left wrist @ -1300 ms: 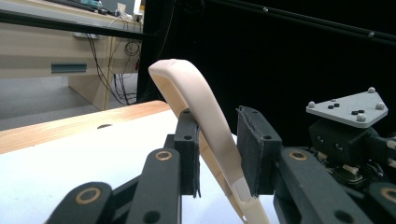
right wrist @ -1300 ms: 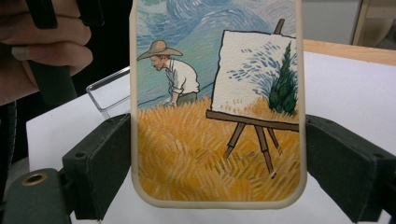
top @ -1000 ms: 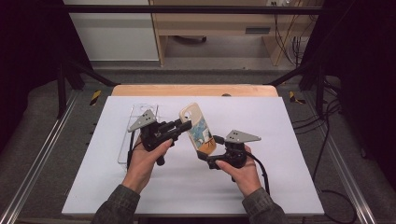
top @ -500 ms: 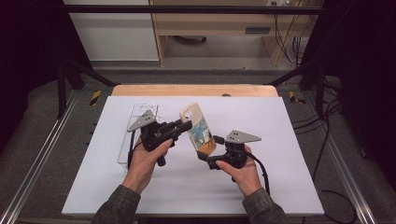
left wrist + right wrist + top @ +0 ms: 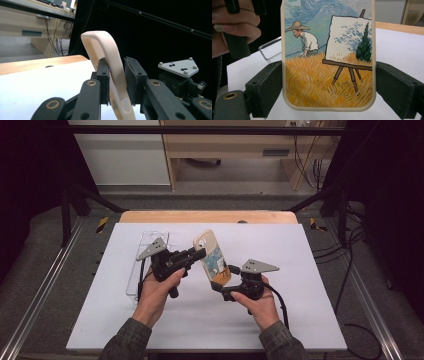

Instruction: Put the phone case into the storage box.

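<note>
A cream-rimmed phone case [image 5: 212,257] with a painted scene of a man, a wheat field and an easel is held tilted above the white table between both grippers. My right gripper [image 5: 220,285] is shut across the width of its lower end, and in the right gripper view the pads press on both sides of the phone case [image 5: 327,62]. My left gripper [image 5: 201,254] is shut on the upper rim, its pads on either side of the cream edge [image 5: 110,50]. The right gripper's grey plate [image 5: 178,67] shows behind the case.
A clear plastic case [image 5: 145,265] lies flat on the white table sheet [image 5: 310,270] under my left hand, also seen as the clear plastic case [image 5: 270,48]. A wooden strip [image 5: 210,216] borders the far edge. Metal rails and cables run along both sides.
</note>
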{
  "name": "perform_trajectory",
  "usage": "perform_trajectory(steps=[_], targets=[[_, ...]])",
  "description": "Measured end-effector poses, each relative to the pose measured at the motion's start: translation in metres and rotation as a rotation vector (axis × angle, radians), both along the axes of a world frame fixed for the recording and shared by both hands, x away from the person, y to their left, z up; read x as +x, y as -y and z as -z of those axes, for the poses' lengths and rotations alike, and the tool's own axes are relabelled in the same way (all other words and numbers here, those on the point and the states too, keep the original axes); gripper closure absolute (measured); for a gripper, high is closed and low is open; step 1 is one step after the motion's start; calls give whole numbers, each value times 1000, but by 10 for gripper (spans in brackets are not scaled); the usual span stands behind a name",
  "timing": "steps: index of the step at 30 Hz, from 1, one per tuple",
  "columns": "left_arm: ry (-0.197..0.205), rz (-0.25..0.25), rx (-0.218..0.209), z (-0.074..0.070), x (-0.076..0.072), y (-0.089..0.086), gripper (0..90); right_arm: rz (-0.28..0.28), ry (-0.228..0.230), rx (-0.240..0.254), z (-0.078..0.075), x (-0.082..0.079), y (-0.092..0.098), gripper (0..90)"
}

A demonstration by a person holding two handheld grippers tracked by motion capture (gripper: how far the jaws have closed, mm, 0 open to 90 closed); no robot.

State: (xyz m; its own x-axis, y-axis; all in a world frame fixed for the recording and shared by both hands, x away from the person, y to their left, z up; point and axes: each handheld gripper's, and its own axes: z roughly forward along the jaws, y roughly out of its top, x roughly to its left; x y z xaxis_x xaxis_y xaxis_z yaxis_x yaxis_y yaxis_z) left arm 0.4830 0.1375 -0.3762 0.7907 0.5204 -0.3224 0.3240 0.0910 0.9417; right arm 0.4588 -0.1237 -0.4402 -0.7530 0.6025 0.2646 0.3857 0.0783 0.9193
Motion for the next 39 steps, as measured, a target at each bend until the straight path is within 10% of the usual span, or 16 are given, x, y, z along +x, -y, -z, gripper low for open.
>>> perform_trajectory(steps=[15,39], targets=[[-17,40,-79,-5,-7,10,804,-6,3,14,2,1,-5,109],[49,-69,-1,-16,-10,-7,805,14,31,-47,-1,1,1,90]])
